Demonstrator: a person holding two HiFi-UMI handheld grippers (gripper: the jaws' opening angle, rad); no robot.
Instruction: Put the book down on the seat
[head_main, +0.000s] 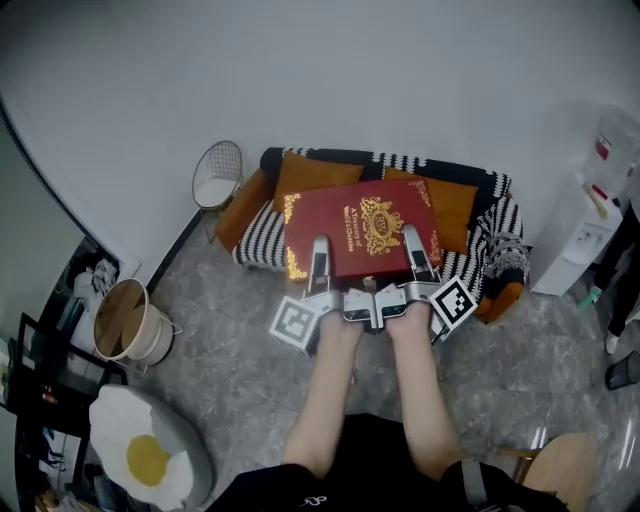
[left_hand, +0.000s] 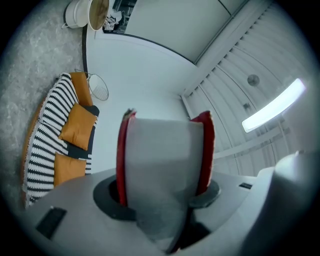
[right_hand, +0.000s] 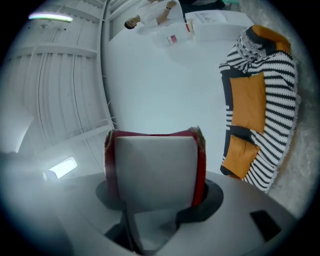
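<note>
A large red book (head_main: 365, 230) with gold ornament is held flat in the air over a small sofa (head_main: 262, 238) that has a black-and-white striped cover and orange cushions (head_main: 315, 172). My left gripper (head_main: 320, 252) is shut on the book's near edge at the left. My right gripper (head_main: 413, 245) is shut on the same edge at the right. In the left gripper view the red book (left_hand: 121, 160) shows on both sides of the grey upper finger (left_hand: 162, 150). The right gripper view shows the book (right_hand: 201, 165) clamped in the same way. The book hides most of the seat.
A wire basket (head_main: 217, 175) stands left of the sofa against the white wall. On the grey floor at the left are a cream bucket (head_main: 130, 322) and an egg-shaped cushion (head_main: 148, 458). A white water dispenser (head_main: 585, 240) and a person's legs (head_main: 625, 290) are at the right.
</note>
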